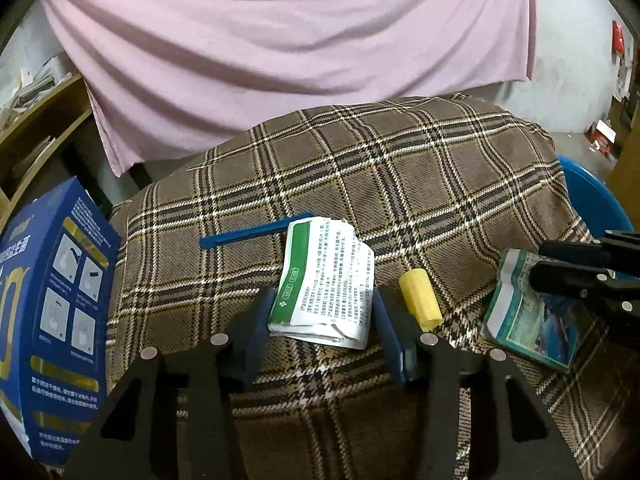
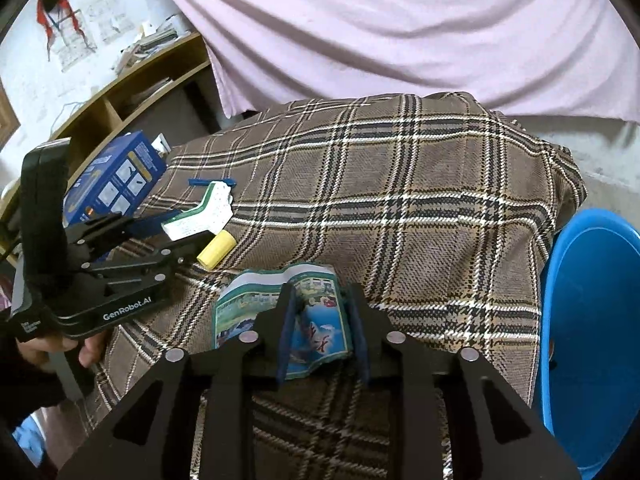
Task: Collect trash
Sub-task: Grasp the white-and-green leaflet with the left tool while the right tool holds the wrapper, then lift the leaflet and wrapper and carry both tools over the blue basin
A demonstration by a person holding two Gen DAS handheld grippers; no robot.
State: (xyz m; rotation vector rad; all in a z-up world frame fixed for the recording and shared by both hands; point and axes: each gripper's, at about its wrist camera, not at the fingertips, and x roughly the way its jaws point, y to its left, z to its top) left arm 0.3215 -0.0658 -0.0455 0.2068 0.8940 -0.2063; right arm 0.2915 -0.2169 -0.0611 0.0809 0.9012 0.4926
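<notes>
A folded white and green leaflet point(image 1: 326, 280) lies on the plaid cloth point(image 1: 400, 168). My left gripper point(image 1: 324, 312) is open with a finger on either side of the leaflet's near end; it also shows in the right wrist view point(image 2: 182, 242). A yellow cylinder point(image 1: 420, 300) lies just right of it. A blue stick point(image 1: 252, 236) lies behind the leaflet. My right gripper point(image 2: 322, 332) straddles a crumpled colourful booklet point(image 2: 280, 304), its jaws close against the paper. The booklet also shows in the left wrist view point(image 1: 528, 320).
A blue printed box point(image 1: 52, 312) stands at the left edge of the cloth. A blue plastic bin point(image 2: 592, 328) stands right of the table. A pink sheet point(image 2: 400, 32) hangs behind. Wooden shelves point(image 2: 132, 92) with papers are at the back left.
</notes>
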